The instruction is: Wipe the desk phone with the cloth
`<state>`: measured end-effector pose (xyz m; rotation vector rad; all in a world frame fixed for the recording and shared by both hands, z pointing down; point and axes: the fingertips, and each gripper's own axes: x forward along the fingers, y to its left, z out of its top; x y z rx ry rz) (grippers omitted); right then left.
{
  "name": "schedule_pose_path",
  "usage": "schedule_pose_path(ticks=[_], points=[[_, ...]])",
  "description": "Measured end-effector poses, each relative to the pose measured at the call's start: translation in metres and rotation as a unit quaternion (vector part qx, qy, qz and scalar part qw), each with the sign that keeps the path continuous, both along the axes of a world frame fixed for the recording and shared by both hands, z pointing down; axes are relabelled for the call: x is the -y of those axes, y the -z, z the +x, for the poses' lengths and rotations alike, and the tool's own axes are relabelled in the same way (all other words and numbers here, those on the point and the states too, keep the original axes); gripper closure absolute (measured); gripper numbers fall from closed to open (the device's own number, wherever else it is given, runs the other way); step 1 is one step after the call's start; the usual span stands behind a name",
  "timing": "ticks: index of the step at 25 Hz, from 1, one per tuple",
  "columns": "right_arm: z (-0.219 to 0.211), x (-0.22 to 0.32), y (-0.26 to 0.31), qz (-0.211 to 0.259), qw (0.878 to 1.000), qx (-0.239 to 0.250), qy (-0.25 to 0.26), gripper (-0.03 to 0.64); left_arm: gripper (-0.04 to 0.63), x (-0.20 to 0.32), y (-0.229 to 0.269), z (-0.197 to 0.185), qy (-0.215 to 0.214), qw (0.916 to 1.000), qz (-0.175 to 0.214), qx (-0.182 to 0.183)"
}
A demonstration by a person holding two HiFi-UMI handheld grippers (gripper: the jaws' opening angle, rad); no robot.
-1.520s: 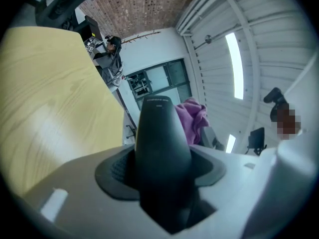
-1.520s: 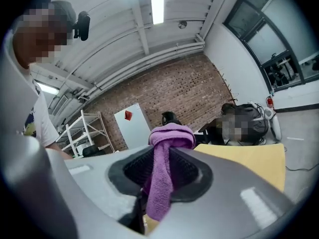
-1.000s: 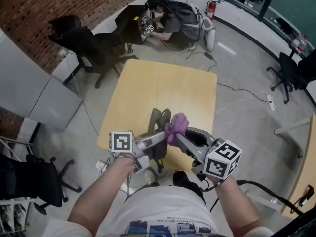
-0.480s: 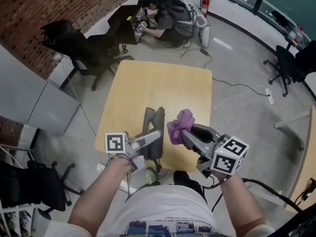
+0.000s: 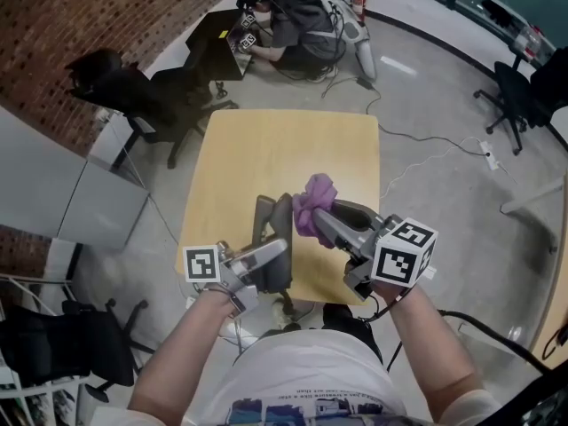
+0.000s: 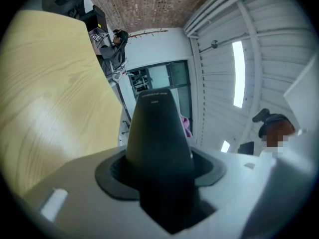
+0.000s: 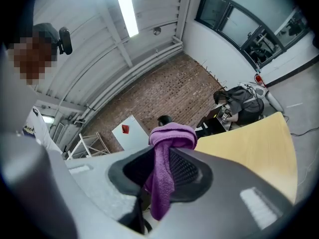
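The dark grey desk phone (image 5: 273, 224) hangs over the near edge of the wooden table (image 5: 284, 149), and my left gripper (image 5: 271, 257) is shut on its lower end. In the left gripper view the phone (image 6: 158, 138) fills the gap between the jaws and points away. My right gripper (image 5: 321, 220) is shut on a bunched purple cloth (image 5: 312, 201). The cloth sits right beside the phone's upper right edge; I cannot tell whether they touch. In the right gripper view the cloth (image 7: 167, 153) drapes over the jaw tips.
A person (image 5: 288, 16) crouches on the floor beyond the table's far edge beside a black case (image 5: 222, 43). Black office chairs (image 5: 133, 87) stand at the left and far right (image 5: 519, 96). Cables (image 5: 426, 162) run across the floor on the right. A grey cabinet (image 5: 80, 185) stands left.
The right gripper drew the cloth off the phone to the right, then brought it back beside the phone's upper end. The left gripper has kept the phone nearly still.
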<state>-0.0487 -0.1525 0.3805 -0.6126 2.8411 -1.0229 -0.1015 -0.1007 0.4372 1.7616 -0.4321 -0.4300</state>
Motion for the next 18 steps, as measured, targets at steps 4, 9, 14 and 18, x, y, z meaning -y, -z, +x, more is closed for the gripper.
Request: schedule_pose_path(ticks=[4,9,14,18], points=[[-0.007,-0.023,-0.013,-0.026,0.999,0.006,0.018,0.523,0.304,0.004,0.001,-0.011,0.008,1.0000,0.001,0.004],[-0.012,-0.055,-0.027,-0.051,0.997,0.012,0.054,0.523,0.304,0.009,0.004,-0.016,0.012,0.9999,0.003,0.005],[-0.014,-0.071,-0.033,-0.056,0.995,0.009,0.083,0.523,0.304,0.008,0.003,-0.017,0.009,0.9999,-0.001,0.007],[-0.002,-0.044,-0.028,-0.043,0.998,0.009,0.049,0.523,0.304,0.003,0.005,-0.012,0.000,1.0000,-0.002,0.002]])
